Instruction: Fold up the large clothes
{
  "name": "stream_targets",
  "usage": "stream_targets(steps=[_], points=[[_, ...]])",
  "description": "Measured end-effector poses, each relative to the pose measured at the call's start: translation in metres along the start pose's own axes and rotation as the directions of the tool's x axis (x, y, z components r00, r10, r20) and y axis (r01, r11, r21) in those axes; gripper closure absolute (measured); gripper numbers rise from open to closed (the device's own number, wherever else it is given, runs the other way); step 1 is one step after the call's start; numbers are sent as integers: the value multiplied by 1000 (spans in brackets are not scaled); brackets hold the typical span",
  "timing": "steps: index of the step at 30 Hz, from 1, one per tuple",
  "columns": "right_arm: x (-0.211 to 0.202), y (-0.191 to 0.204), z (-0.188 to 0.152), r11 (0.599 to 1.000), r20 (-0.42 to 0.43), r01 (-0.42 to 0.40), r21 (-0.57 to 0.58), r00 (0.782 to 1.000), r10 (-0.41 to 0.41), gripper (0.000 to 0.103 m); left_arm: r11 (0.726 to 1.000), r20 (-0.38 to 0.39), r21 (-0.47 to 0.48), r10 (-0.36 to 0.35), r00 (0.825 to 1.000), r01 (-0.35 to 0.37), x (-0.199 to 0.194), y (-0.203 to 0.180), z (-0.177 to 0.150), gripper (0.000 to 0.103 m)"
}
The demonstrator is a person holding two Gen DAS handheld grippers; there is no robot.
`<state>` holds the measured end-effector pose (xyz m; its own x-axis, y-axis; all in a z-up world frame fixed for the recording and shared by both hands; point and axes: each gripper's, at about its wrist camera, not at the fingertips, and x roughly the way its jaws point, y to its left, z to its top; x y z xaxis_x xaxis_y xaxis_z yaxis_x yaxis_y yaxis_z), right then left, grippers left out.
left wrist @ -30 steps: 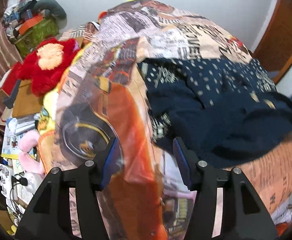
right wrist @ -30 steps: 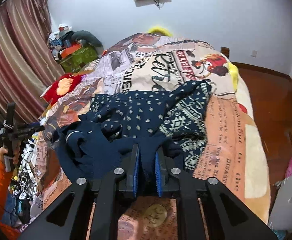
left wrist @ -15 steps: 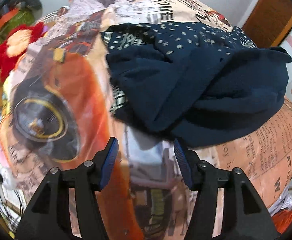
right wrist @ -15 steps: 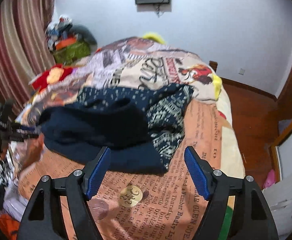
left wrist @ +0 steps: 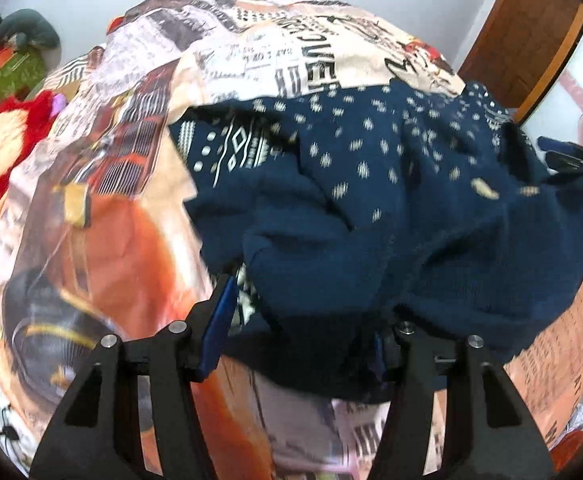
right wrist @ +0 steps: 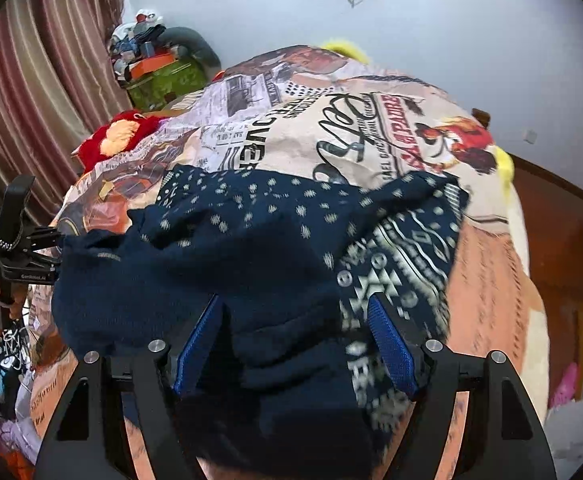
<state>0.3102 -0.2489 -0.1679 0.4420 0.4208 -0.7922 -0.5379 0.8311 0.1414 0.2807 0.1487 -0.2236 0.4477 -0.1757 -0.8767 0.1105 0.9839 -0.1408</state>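
Note:
A navy knitted sweater (left wrist: 391, 200) with cream dots and patterned bands lies crumpled on the bed's printed blanket (left wrist: 251, 52). It also shows in the right wrist view (right wrist: 251, 240). My left gripper (left wrist: 303, 320) is open, its jaws wide apart around the sweater's near edge; cloth covers the right fingertip. My right gripper (right wrist: 295, 332) is open too, with a bunched fold of the sweater lying between its blue pads (right wrist: 391, 344). The left gripper also appears at the left edge of the right wrist view (right wrist: 15, 248), at the sweater's far side.
A red plush toy (right wrist: 115, 140) lies at the bed's left side. A green box with piled clutter (right wrist: 163, 72) stands by the striped curtain (right wrist: 31, 100). A wooden floor (right wrist: 551, 208) and a door (left wrist: 531, 28) are to the right.
My right gripper let go of the sweater, opened wide and now straddles a fold again. My left gripper moved in from the bare blanket onto the sweater's edge.

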Motion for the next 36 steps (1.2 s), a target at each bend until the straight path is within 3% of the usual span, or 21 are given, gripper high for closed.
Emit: stream_targets(steps=[2, 6, 12, 15, 18, 20, 23, 28, 36], points=[[8, -4, 6, 999, -6, -26, 21, 1000, 26, 42, 1000, 19, -12, -22, 1000, 22, 1, 3, 7, 46], [32, -9, 17, 996, -58, -70, 51, 996, 72, 43, 999, 48, -23, -32, 998, 33, 2, 9, 18, 46], [58, 2, 12, 992, -143, -127, 7, 982, 127, 45, 999, 80, 25, -44, 996, 42, 5, 5, 15, 46], [62, 5, 9, 993, -137, -119, 4, 983, 118, 57, 998, 107, 22, -57, 993, 55, 8, 1, 19, 48], [61, 3, 7, 989, -127, -140, 38, 981, 143, 73, 998, 121, 32, -58, 991, 55, 11, -6, 26, 60], [59, 6, 6, 991, -119, -131, 31, 984, 134, 84, 998, 98, 31, -49, 994, 46, 19, -12, 32, 78], [51, 14, 7, 997, -86, -69, -15, 994, 68, 89, 1000, 55, 24, -13, 998, 12, 31, -18, 39, 90], [18, 14, 16, 1000, 51, 11, -18, 999, -10, 92, 1000, 134, -17, 20, 991, -18, 2, -17, 43, 92], [-43, 1, 44, 993, 245, 114, 14, 963, -114, 92, 988, 255, -147, 92, 963, -55, -59, 15, 70, 92]])
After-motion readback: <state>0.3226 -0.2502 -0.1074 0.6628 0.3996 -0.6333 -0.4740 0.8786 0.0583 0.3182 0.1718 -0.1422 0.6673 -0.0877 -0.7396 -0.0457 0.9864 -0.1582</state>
